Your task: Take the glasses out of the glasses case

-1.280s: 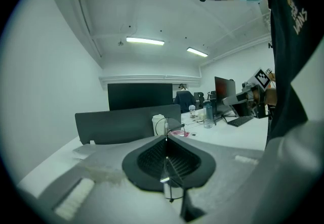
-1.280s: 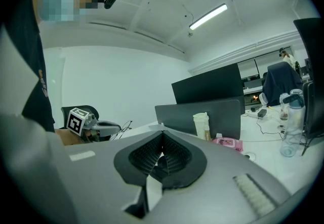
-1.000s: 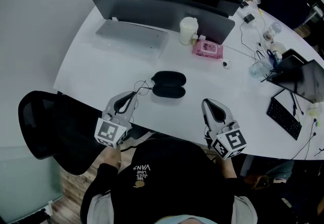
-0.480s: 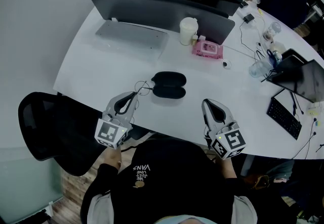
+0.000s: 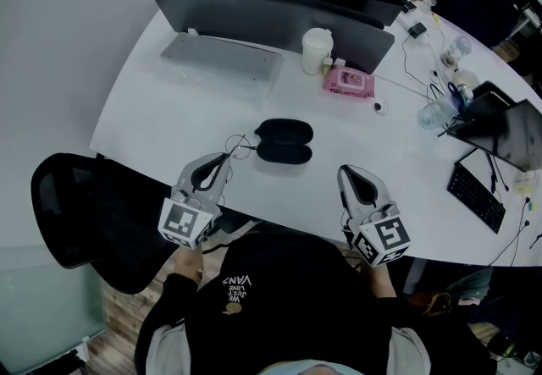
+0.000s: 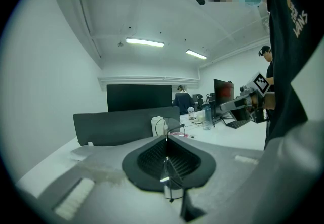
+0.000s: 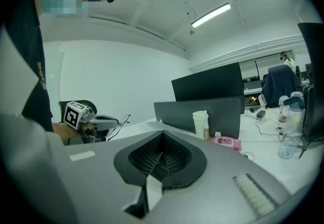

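**Glasses out, beside their open case**

A curved white table [image 5: 169, 124] fills the scene. At its far side stands one dark grey panel [image 5: 254, 9], and one black office chair [image 5: 80, 212] sits off its near left edge. The person holds two grey grippers low over the near edge, well apart.

The left gripper [image 5: 223, 160] has its jaws pressed together on the thin wire-framed glasses [image 5: 240, 146]. The left gripper view shows the fine wire pinched in the seam. The right gripper [image 5: 344, 170] is also closed, pads meeting with nothing between them.

One black oval glasses case [image 5: 284, 141] lies near the middle of the table, opened into two rounded halves. Its inside is too dark to read. The single pair of glasses sticks out past the left gripper's tips, just beside the case's left end and outside it. They have round lenses and a very slim, dark frame.

Farther back stand one white lidded cup [image 5: 317, 50] and one pink soft packet [image 5: 347, 80], close together.
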`<action>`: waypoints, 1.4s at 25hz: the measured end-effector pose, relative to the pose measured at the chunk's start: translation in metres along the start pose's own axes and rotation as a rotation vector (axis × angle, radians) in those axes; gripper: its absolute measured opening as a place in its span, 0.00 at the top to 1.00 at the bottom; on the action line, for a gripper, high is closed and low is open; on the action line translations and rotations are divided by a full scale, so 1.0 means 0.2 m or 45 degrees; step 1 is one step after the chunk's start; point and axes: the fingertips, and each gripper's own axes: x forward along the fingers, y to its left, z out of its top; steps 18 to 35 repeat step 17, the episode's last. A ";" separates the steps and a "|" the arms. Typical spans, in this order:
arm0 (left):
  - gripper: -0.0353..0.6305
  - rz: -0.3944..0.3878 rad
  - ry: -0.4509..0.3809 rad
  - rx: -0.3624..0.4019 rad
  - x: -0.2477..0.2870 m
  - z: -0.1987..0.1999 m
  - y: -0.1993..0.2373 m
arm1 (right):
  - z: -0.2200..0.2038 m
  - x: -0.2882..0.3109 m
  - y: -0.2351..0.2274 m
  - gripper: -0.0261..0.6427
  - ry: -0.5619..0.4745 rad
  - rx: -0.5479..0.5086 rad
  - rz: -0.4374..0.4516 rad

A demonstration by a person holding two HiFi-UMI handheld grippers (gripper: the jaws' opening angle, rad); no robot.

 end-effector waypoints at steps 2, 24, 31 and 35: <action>0.94 0.009 0.004 -0.006 -0.01 0.00 0.00 | 0.00 0.00 0.00 0.96 -0.003 0.000 0.000; 0.94 -0.006 0.007 0.007 -0.01 0.01 0.00 | 0.01 0.00 0.03 0.96 -0.004 -0.006 -0.005; 0.94 -0.006 0.007 0.007 -0.01 0.01 0.00 | 0.01 0.00 0.03 0.96 -0.004 -0.006 -0.005; 0.94 -0.006 0.007 0.007 -0.01 0.01 0.00 | 0.01 0.00 0.03 0.96 -0.004 -0.006 -0.005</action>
